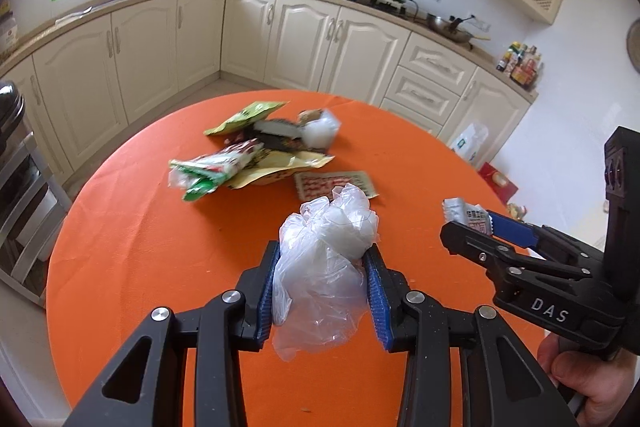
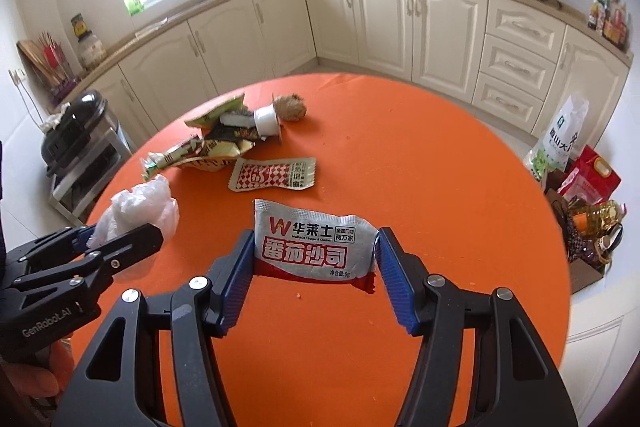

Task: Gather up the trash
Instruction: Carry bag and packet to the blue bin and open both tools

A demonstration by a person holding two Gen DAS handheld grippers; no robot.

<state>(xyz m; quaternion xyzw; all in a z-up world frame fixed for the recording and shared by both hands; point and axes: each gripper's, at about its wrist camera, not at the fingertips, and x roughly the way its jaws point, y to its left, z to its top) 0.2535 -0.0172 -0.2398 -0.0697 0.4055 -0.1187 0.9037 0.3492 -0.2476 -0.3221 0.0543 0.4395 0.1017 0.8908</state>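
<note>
My left gripper [image 1: 324,249] is shut on a crumpled clear plastic bag [image 1: 328,275], held just above the round orange table [image 1: 152,247]. My right gripper [image 2: 316,235] is shut on a silver and red ketchup sachet [image 2: 312,243], its blue pads pressing on both side edges. In the right wrist view the left gripper [image 2: 120,231] and its plastic bag [image 2: 140,207] sit at the lower left. A red-checked sachet [image 2: 274,174] lies flat beyond the held one. Farther back is a pile of wrappers [image 2: 208,143], a white cup [image 2: 267,121] on its side and a brown clump [image 2: 290,107].
A black-lidded bin [image 2: 76,131] on a metal stand is left of the table. Bags and an oil bottle [image 2: 596,223] crowd the floor on the right. Cream cabinets [image 2: 420,23] ring the room behind. A hand [image 1: 580,367] grips the right tool.
</note>
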